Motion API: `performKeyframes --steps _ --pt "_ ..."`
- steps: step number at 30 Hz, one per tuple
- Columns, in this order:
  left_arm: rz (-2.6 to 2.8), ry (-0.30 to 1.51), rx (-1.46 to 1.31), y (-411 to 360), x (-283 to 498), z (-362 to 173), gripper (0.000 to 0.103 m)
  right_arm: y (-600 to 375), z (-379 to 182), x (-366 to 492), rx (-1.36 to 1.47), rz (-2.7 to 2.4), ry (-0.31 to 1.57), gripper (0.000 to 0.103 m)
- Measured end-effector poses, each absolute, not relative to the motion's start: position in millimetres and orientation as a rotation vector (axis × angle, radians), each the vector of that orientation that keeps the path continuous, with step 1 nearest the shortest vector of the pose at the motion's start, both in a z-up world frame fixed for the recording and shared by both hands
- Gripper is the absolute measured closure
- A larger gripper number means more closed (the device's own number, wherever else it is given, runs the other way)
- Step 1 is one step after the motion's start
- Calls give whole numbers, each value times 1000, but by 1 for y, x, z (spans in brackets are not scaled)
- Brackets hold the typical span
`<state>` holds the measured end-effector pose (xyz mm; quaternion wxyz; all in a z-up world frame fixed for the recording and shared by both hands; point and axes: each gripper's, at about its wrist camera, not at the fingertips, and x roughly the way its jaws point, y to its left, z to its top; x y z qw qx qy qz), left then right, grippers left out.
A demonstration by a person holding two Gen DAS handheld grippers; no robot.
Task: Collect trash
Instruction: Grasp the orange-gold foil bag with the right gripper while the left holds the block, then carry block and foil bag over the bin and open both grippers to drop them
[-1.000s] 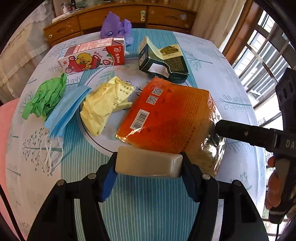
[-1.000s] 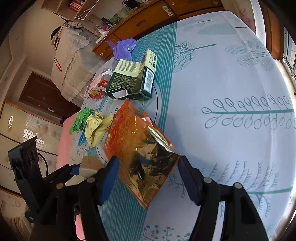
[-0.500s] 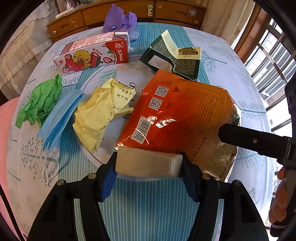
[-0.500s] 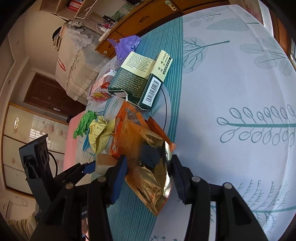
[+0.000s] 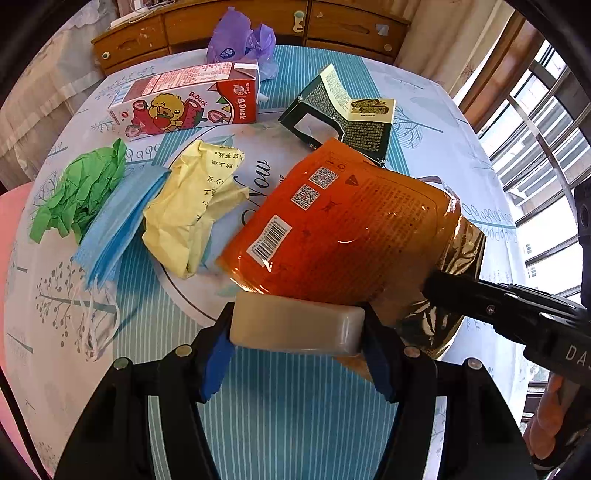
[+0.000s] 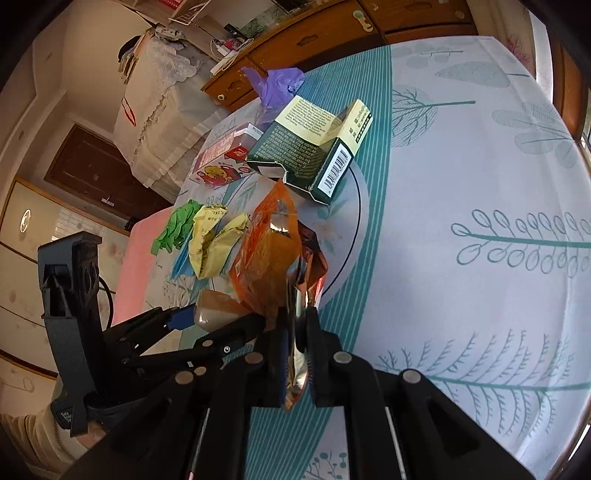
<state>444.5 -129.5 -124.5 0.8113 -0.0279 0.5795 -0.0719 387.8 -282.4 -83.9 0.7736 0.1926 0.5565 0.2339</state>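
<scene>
My left gripper [image 5: 297, 326] is shut on a beige block [image 5: 295, 325], held just above the table. My right gripper [image 6: 295, 325] is shut on the foil mouth of an orange snack bag [image 6: 269, 258] and lifts that end off the table; the bag [image 5: 343, 229] also shows in the left wrist view, tilted up over the block. Other trash lies on the table: a yellow wrapper [image 5: 195, 206], a blue mask [image 5: 118, 221], a green glove [image 5: 81, 188], a red juice carton [image 5: 184, 101], a dark green box [image 5: 347, 114] and a purple bag [image 5: 240, 48].
The round table has a patterned cloth [image 6: 480, 184]. A wooden dresser [image 5: 332, 22] stands behind it, and window bars [image 5: 535, 140] are at the right. A pink seat [image 5: 11, 229] is at the table's left edge.
My right gripper has closed on the orange bag's open end and lifted it. The left gripper has moved closer to the trash with the block still in it.
</scene>
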Motion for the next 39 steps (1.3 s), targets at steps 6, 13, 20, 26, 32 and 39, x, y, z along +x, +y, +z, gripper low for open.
performKeyframes --steps 6,13,20,26,32,39 --pt "-197 1195 -63 -123 408 -94 41 -275 -50 345 309 439 1120 97" --pt "-264 1165 -71 -95 336 -60 41 -248 -8 265 245 343 1015 97" --pt "-367 1134 -7 -52 249 -36 41 -208 22 155 261 215 926 97" --pt "-435 1103 26 -12 170 -27 41 -161 32 65 235 147 894 97" --pt "-466 1166 55 11 109 -41 41 -134 25 3 194 119 953 97" --pt "-456 1285 63 12 63 -78 41 -134 -10 -39 190 102 1073 97"
